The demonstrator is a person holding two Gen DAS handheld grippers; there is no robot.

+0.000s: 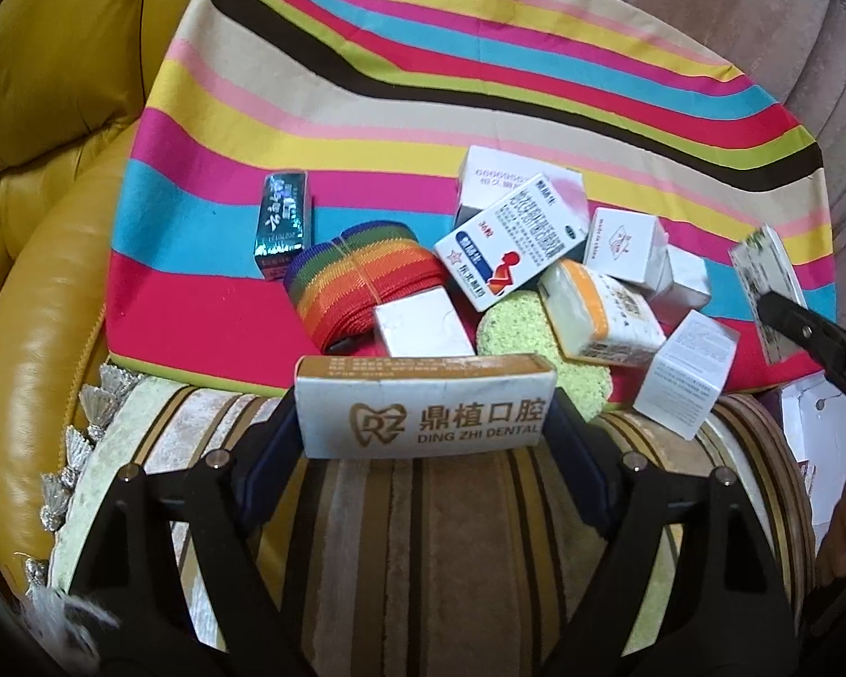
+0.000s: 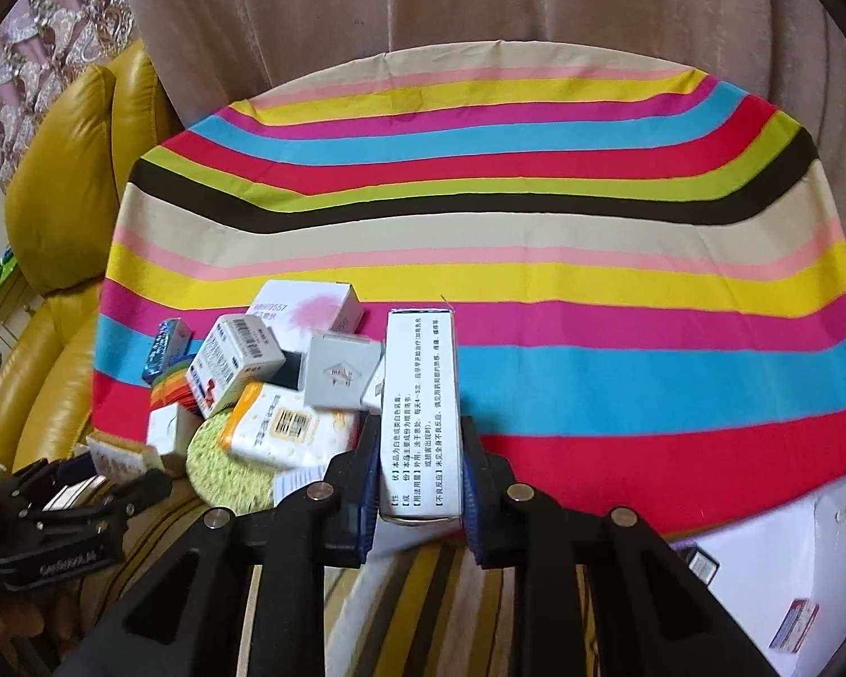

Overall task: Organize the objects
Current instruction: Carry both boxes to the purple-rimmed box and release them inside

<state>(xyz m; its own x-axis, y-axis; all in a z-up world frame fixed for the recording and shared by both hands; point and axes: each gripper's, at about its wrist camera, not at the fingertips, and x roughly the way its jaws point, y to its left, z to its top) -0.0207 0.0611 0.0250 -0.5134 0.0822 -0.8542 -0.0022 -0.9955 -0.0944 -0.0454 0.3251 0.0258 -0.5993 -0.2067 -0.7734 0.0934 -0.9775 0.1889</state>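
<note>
Left wrist view: left gripper [image 1: 423,423] clamped across the ends of the dental box [image 1: 423,406], raised at the near edge of the striped cloth [image 1: 423,56] beside the heap of small boxes [image 1: 564,259]; could snag the green sponge [image 1: 530,350] just behind if swung carelessly. Right wrist view: right gripper [image 2: 420,462] pinched narrow on the tall white medicine box [image 2: 423,395], held low and liable to pivot or slip; only here visible, the printed side panel and a white open carton [image 2: 789,564] at right.

Boxes [image 1: 541,259] piled on cloth [image 1: 423,84], strap roll [image 1: 361,282] left.
</note>
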